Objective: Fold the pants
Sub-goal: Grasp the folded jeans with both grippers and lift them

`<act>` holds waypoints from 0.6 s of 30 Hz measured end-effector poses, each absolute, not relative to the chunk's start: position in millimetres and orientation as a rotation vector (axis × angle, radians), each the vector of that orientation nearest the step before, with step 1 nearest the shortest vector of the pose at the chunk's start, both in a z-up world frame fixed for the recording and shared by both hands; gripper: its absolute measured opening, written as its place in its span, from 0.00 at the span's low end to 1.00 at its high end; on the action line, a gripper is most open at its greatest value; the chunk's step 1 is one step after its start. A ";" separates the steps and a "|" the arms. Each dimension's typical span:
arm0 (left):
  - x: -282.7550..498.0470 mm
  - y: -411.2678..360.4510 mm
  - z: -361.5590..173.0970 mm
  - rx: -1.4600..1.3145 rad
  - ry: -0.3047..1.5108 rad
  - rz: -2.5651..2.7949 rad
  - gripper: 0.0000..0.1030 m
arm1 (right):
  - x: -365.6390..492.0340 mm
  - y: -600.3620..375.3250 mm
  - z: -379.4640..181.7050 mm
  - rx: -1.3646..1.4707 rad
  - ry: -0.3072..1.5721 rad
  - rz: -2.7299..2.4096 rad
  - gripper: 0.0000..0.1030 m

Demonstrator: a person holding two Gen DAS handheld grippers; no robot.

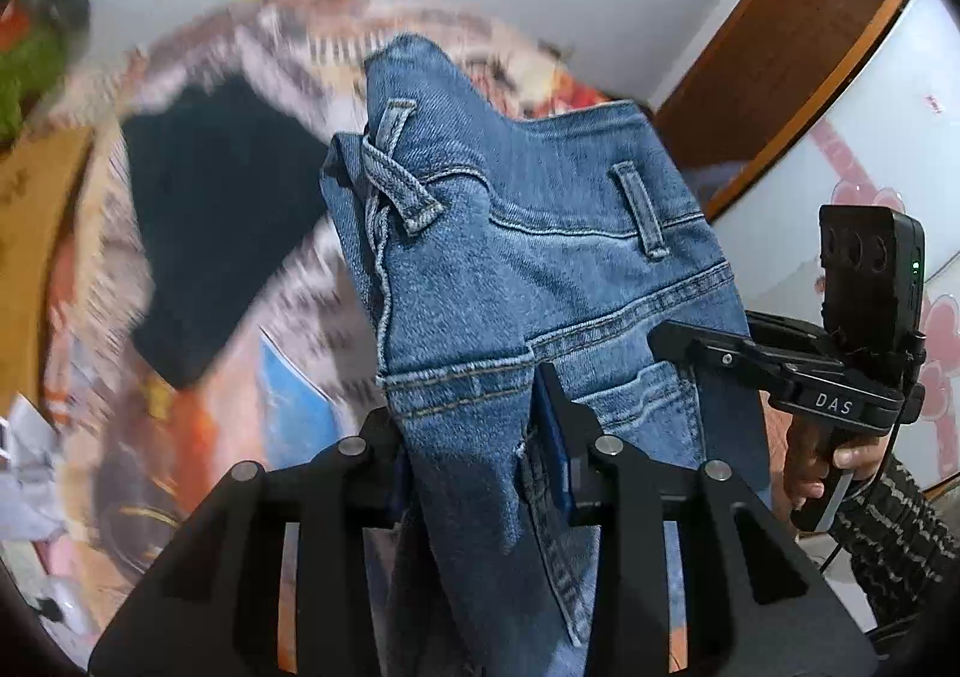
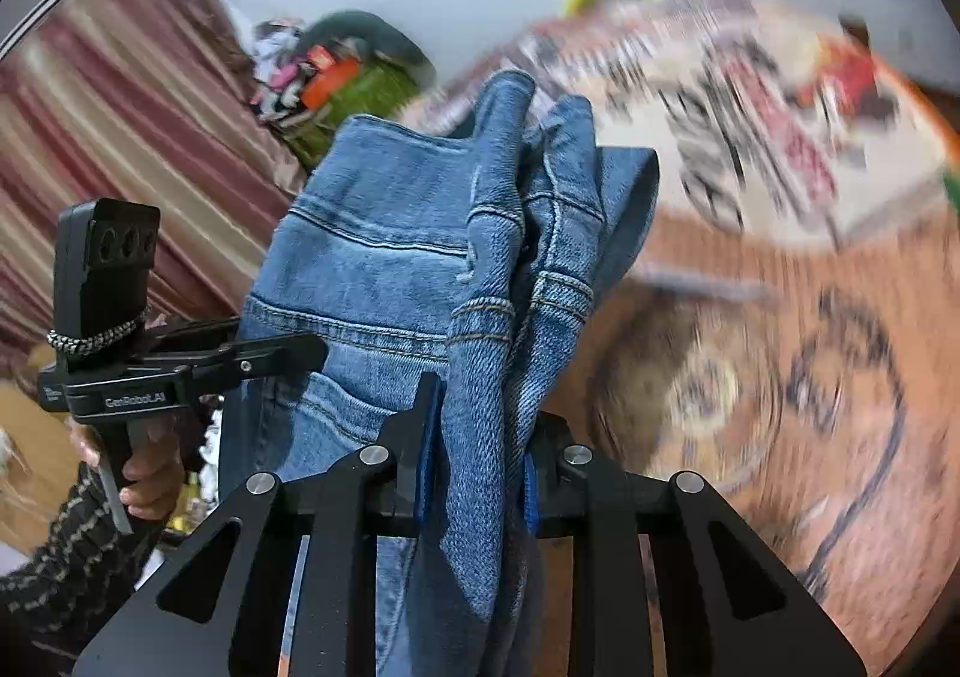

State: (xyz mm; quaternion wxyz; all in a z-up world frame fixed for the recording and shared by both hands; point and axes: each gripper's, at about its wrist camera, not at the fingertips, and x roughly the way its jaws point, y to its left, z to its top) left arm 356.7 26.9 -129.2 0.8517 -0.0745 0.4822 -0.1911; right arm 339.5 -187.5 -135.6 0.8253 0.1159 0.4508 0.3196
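Your left claw (image 1: 486,467) was clamped on the blue denim pants (image 1: 540,269), its black fingers with blue pads pressed together on a bunched fold of the waist end, near the yoke seam and the top of a back pocket. Your right claw (image 2: 480,455) was closed the same way on the pants (image 2: 408,269), gripping a thick gather of waistband where several stitched layers stacked between the pads.

From each claw the denim stood up and away in front of the fingers and also trailed down past them out of view, so the pants were held in the air between your two hands, not lying on anything. The waistband, with its belt loops, ran roughly from one claw across to the other, and the long axis of the legs appeared to hang downward below both claws; where the hems were could not be seen.

In the left view your right claw (image 1: 690,341) sat just to the right, touching the denim edge; in the right view your left claw (image 2: 288,353) sat just to the left. Neither hand looked nearer the cloth than the other.

Beyond, a bed with a patterned orange and white blanket (image 2: 780,347) lay blurred beneath, a dark garment (image 1: 222,233) on it at left.
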 end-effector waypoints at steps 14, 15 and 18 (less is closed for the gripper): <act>373.5 121.1 -43.0 -0.142 0.729 -0.212 0.33 | 388.1 -90.2 -45.2 0.095 0.697 0.742 0.18; 381.6 130.3 -46.1 -0.145 0.728 -0.198 0.33 | 397.4 -79.9 -47.0 0.083 0.697 0.743 0.18; 399.3 148.2 -59.2 -0.167 0.738 -0.176 0.33 | 419.6 -59.2 -55.8 0.064 0.711 0.740 0.18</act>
